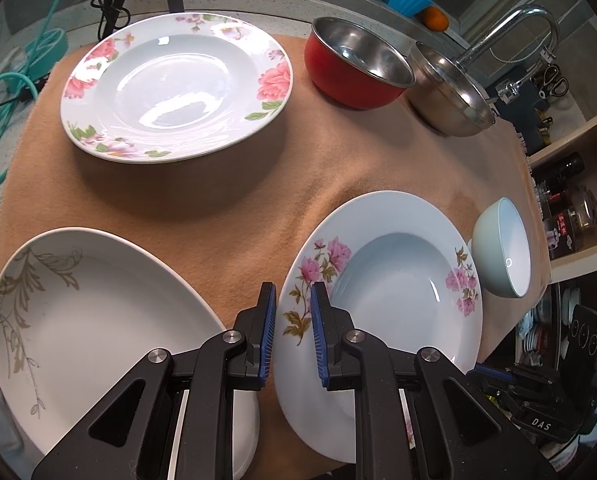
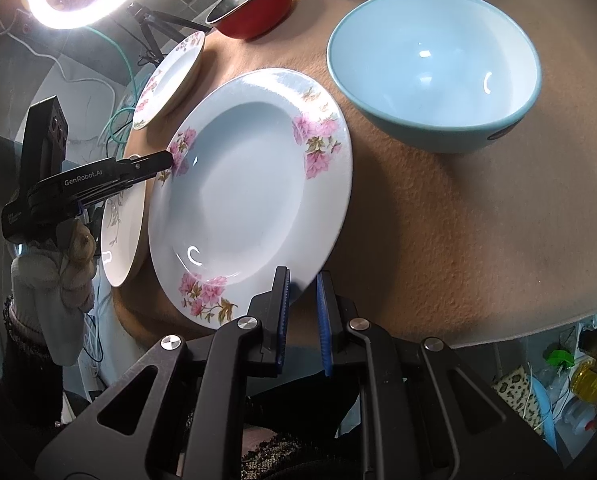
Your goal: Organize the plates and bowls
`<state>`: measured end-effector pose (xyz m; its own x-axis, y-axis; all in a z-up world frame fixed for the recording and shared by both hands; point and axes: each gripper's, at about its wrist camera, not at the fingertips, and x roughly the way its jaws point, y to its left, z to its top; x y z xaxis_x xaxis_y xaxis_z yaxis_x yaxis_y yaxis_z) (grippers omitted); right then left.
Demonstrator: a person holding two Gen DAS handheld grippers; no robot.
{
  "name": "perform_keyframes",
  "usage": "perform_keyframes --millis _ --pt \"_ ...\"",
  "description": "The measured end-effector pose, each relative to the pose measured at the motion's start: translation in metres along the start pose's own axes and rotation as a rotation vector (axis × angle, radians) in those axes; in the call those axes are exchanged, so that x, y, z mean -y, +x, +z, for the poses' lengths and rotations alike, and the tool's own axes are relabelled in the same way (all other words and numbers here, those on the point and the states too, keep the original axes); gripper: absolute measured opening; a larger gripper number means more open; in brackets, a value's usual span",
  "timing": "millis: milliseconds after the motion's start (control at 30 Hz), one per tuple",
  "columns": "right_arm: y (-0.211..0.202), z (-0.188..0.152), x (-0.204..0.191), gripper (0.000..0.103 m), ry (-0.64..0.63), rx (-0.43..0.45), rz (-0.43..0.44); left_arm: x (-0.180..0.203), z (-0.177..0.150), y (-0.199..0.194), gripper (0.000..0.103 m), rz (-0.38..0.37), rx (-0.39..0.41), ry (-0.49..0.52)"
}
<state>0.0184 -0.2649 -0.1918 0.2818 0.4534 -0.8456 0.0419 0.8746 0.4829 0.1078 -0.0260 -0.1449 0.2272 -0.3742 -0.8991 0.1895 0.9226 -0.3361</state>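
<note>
Nothing stacked yet. Pink-flowered soup plate [image 2: 250,184] tilted above the cloth-covered bench [image 1: 226,200], rim pinched in both left gripper [image 1: 293,300] and right gripper [image 2: 303,292] jaws. Other plates, bowls lie apart.

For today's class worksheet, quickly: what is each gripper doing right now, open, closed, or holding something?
Left gripper: closed on the rim of the pink-flowered plate.
Right gripper: closed on the same plate's opposite rim.
</note>
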Motion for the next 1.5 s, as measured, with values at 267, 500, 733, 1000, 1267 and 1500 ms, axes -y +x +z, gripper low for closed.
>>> perform_keyframes --millis 267,500,733,1000,1267,1500 --pt "0.000 -0.002 -0.001 0.013 -0.014 -0.013 -0.006 0.002 0.002 0.000 0.016 0.002 0.000 0.003" --pt "-0.001 -0.001 -0.003 0.016 -0.017 -0.011 -0.023 0.001 0.002 -0.003 0.016 0.001 0.012 -0.003" --pt "-0.011 0.002 -0.005 0.016 -0.032 0.023 -0.041 0.002 0.007 -0.018 0.016 0.013 0.059 0.000" --pt "-0.030 0.013 -0.026 0.016 -0.120 0.097 -0.078 -0.005 0.013 -0.037 0.016 0.002 0.119 -0.026" --pt "-0.036 0.059 -0.053 0.021 -0.162 0.157 -0.040 -0.031 0.031 -0.054 0.016 0.011 0.175 -0.079" --pt "-0.026 0.094 -0.079 0.034 -0.199 0.178 -0.009 -0.060 0.050 -0.060 0.017 0.040 0.204 -0.117"
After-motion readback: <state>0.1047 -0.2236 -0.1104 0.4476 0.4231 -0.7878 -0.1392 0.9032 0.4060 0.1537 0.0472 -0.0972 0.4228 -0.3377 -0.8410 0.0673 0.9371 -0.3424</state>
